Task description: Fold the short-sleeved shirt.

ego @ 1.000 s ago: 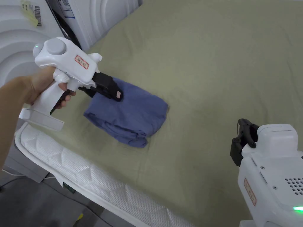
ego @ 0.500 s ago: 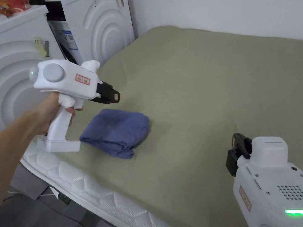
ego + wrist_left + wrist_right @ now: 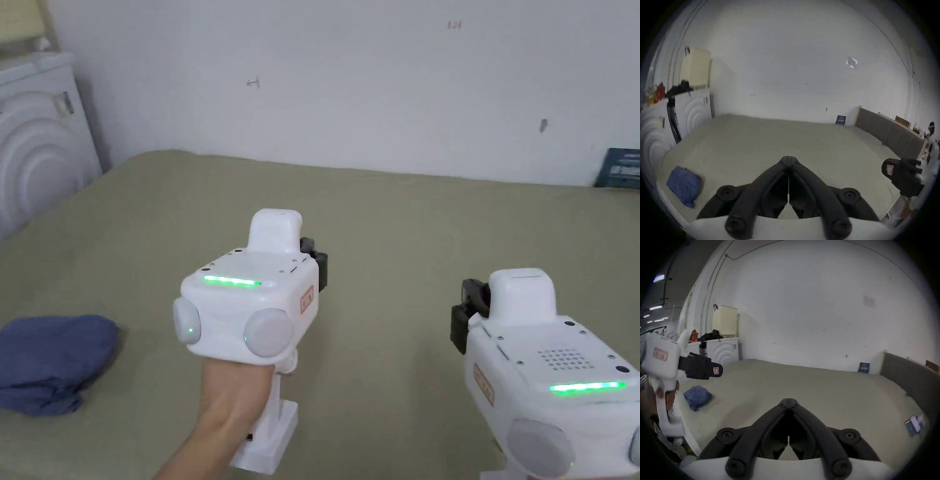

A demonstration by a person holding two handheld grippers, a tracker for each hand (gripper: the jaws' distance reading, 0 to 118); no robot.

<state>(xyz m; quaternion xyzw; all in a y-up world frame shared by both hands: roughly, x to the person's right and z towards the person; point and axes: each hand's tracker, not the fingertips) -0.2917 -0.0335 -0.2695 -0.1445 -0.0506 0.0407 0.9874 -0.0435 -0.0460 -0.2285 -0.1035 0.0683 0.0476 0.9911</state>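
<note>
The blue short-sleeved shirt [image 3: 53, 362] lies as a folded bundle on the olive sheet of the bed [image 3: 387, 212], down near the bed's left front corner, and nothing is touching it. Both tools are up in the air over the sheet, well apart from that bundle. The left hand-held gripper [image 3: 789, 160] is clenched, its two black jaws meeting tip to tip with nothing between them (its own view makes that plain). The right hand-held gripper [image 3: 789, 401] is clenched too, jaws pressed together and empty. In the head view the two white bodies sit side by side, each showing a green light strip, noses pointing toward the white wall [image 3: 375, 81]. The person's left hand [image 3: 228, 394] wraps the left tool's grip. In the right gripper view, the shirt lies below and beyond the other tool's black nose. White washing machines [image 3: 37, 137] stand off the bed's left side.
</note>
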